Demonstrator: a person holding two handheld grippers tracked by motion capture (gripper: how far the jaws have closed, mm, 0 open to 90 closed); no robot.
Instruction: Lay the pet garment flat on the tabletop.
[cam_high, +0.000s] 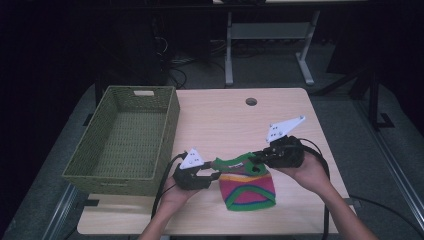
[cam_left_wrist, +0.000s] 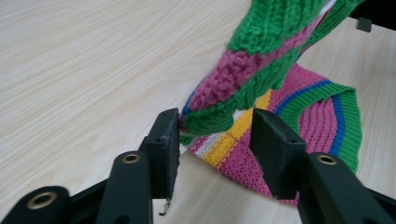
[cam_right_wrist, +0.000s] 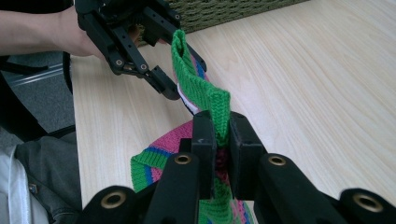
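Beside the green woven basket (cam_high: 125, 135), the right gripper (cam_right_wrist: 218, 135) clamps the striped knitted sock's (cam_high: 248, 190) cuff, stretched leftward between the left gripper's (cam_left_wrist: 215, 135) half-closed jaws.

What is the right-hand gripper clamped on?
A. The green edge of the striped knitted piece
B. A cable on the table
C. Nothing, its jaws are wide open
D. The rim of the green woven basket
A. In the right gripper view, the right gripper has its jaws pressed together on the green band of the striped knitted piece, lifting that edge off the table, while the basket stands apart on the left.
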